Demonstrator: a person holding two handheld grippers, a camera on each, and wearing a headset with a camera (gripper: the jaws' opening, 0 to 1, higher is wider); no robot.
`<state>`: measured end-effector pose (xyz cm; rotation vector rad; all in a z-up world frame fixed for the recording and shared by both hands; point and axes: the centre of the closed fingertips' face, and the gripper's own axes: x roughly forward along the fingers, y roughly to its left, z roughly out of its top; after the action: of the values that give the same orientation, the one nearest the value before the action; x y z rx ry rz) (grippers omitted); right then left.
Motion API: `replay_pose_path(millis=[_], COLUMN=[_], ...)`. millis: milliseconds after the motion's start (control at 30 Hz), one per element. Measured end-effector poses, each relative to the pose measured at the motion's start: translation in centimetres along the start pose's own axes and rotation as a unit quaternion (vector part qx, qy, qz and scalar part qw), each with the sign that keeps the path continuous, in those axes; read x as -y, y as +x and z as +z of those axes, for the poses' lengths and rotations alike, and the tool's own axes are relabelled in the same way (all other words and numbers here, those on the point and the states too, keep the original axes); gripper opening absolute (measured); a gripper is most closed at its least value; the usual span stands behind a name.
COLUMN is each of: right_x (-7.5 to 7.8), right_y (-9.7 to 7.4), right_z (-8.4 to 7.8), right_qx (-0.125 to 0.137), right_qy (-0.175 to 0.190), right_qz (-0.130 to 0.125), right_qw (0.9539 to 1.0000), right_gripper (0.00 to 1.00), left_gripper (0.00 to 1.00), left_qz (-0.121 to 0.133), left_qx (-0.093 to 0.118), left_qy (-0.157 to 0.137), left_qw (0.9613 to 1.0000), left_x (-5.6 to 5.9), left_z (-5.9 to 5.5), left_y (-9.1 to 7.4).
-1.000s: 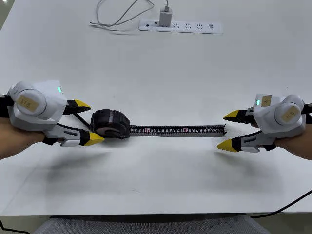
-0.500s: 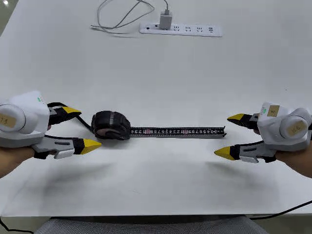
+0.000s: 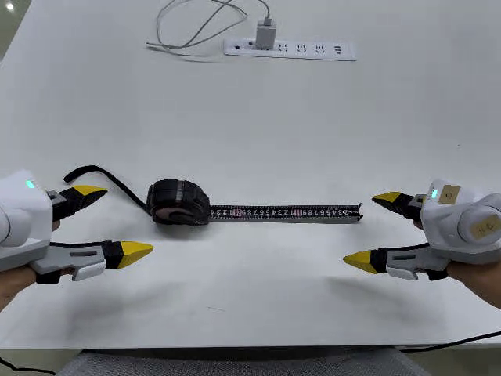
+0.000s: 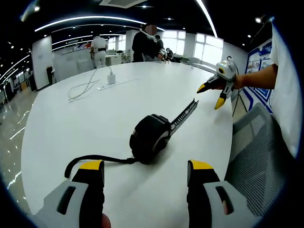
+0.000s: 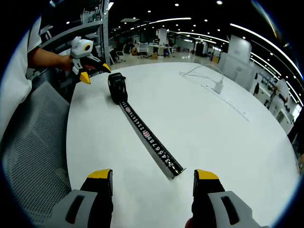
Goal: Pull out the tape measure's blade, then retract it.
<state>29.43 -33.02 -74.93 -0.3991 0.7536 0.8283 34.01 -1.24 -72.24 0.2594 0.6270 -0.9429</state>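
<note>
A black tape measure case (image 3: pixel 178 202) lies on the white table (image 3: pixel 258 125), its blade (image 3: pixel 286 211) drawn out flat to the right and ending at a hook (image 3: pixel 359 211). A black wrist strap (image 3: pixel 102 176) trails left from the case. My left gripper (image 3: pixel 112 222) is open a short way left of the case, touching nothing; its view has the case (image 4: pixel 151 135) just ahead of the yellow-tipped jaws. My right gripper (image 3: pixel 373 228) is open just right of the blade's end, apart from it; the blade (image 5: pixel 149 138) runs away from its jaws to the case (image 5: pixel 117 87).
A white power strip (image 3: pixel 290 48) with a plugged-in charger (image 3: pixel 265 34) and a looping white cable (image 3: pixel 188 23) lies at the table's far side. The table's near edge (image 3: pixel 250 343) is close below both grippers. People stand in the background (image 4: pixel 145 42).
Both grippers have drawn back outward from the tape measure, the left one off the case, the right one off the blade's end. The case and drawn-out blade lie still.
</note>
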Motion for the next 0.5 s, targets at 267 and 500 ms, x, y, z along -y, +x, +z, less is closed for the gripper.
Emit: replay_pose_path(millis=[267,500], right_x=[-0.4,-0.8], right_y=[-0.9,-1.8], right_z=[0.0,-0.1], right_qx=[0.011,0.016], right_qy=[0.022,0.026], right_qz=[-0.010,-0.016], right_qw=[0.9996,0.9994], right_gripper=[0.78,0.83], left_gripper=[0.75,0.81], left_qz=[0.014,0.016], left_qx=[0.004,0.005], left_qy=[-0.009,-0.017], left_qw=[0.9999,0.9997], left_x=[-0.1,0.3], left_z=[-0.7,-1.3], left_y=[-1.0,-2.1])
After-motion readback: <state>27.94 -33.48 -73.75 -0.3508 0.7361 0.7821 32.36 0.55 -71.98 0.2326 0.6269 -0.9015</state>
